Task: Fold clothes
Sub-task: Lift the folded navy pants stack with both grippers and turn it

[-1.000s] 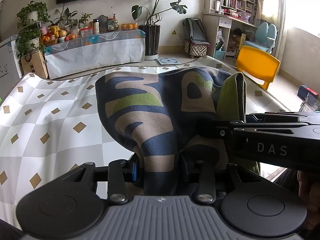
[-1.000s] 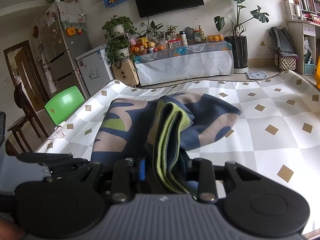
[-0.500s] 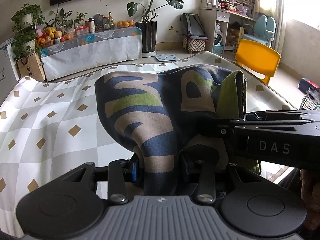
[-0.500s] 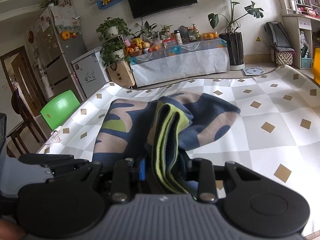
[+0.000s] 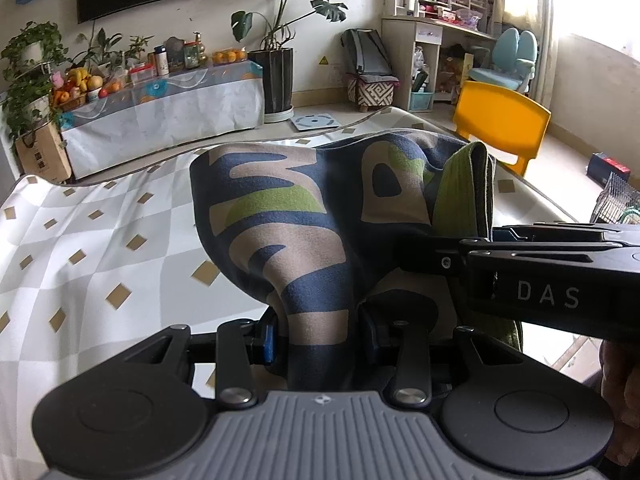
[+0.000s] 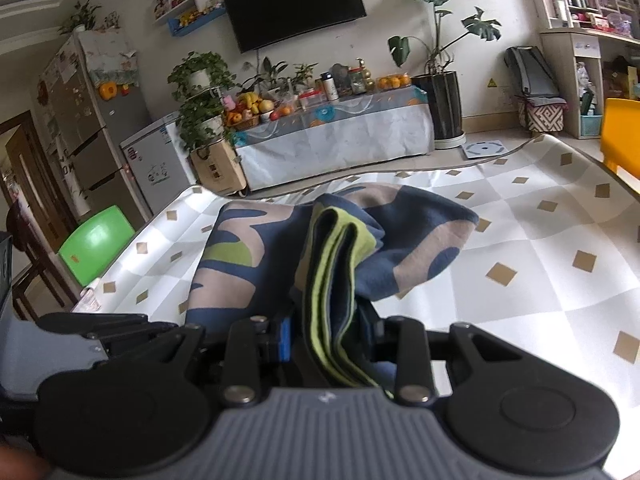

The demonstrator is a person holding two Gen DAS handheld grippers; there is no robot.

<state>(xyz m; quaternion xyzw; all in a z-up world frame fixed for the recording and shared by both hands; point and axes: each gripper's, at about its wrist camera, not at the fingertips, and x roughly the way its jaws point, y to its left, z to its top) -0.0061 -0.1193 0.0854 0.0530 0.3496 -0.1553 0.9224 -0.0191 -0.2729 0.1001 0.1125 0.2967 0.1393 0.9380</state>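
Obs.: I have the soft fleece-like garment, navy with beige and lime-green wavy shapes (image 5: 296, 240), clamped in both tools and held over the white tablecloth with grey checks and small gold diamonds (image 5: 100, 248). Left gripper (image 5: 320, 336): jaws closed on a gathered bunch of the patterned cloth. Right gripper (image 6: 328, 344): jaws closed on a stacked edge where several layers with lime-green edging sit together. The cloth bows between the two grips and its far part droops toward the table; I cannot tell how much of it rests there. Judgement: light, limp, no stiffness of its own, so it will sag wherever unsupported, and the layers may slide on each other if the pinch is shallow. The surface looks matte and brushed, so probably not slippery against the pads. Nothing fragile. Best holds, I think, are edges and corners, taken deep enough to trap every layer, with the two grips kept apart so the span stays taut. Risk: the stacked layers on the right fanning out when lowered.
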